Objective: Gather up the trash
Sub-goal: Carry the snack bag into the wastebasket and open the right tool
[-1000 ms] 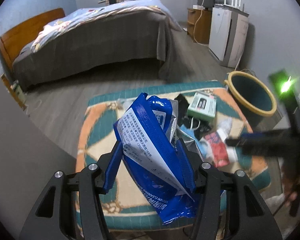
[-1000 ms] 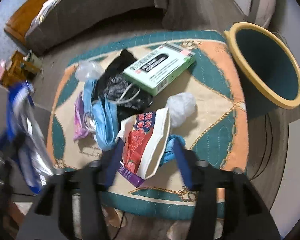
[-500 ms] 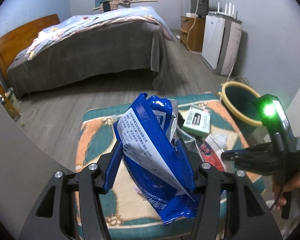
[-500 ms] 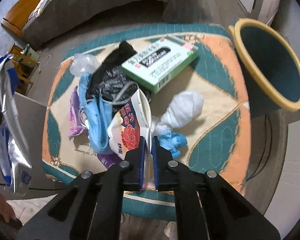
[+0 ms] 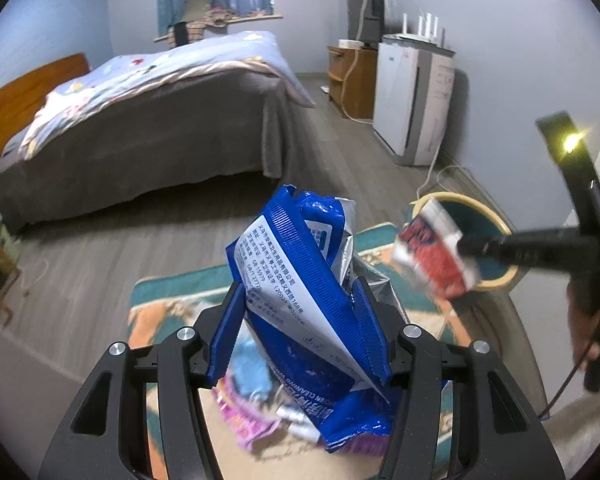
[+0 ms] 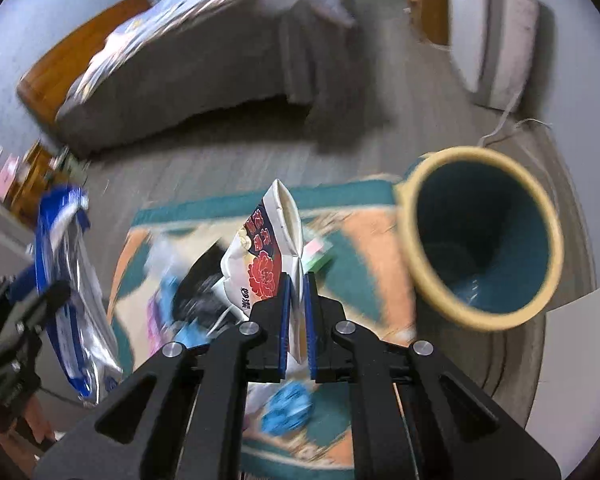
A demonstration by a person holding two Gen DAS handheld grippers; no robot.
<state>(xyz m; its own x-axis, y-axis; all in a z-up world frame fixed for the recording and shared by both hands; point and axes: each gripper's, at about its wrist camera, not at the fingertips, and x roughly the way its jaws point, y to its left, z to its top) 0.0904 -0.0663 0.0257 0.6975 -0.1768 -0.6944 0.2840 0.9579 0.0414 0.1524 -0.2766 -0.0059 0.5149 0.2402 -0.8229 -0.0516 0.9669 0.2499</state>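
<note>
My left gripper point(image 5: 300, 312) is shut on a blue and white wipes packet point(image 5: 300, 304) and holds it up above the patterned cushion point(image 5: 168, 316). My right gripper point(image 6: 298, 292) is shut on a white pouch with red flowers point(image 6: 266, 256), lifted off the cushion point(image 6: 360, 248). The pouch point(image 5: 432, 252) also shows in the left wrist view, in front of the yellow-rimmed teal bin point(image 5: 496, 216). The bin point(image 6: 480, 236) stands right of the cushion, its mouth open. The wipes packet point(image 6: 66, 280) shows at the left of the right wrist view.
Loose trash lies on the cushion: a black bag point(image 6: 204, 284), blue crumpled pieces point(image 6: 288, 408), a pink wrapper point(image 5: 244, 420), a green box point(image 6: 320, 252). A bed point(image 5: 140, 120), a white appliance point(image 5: 416, 100) and a wooden cabinet point(image 5: 352, 80) stand behind.
My right gripper closed on the red-flowered pouch and lifted it off the cushion toward the bin. My left gripper rose a little, still holding the wipes packet.
</note>
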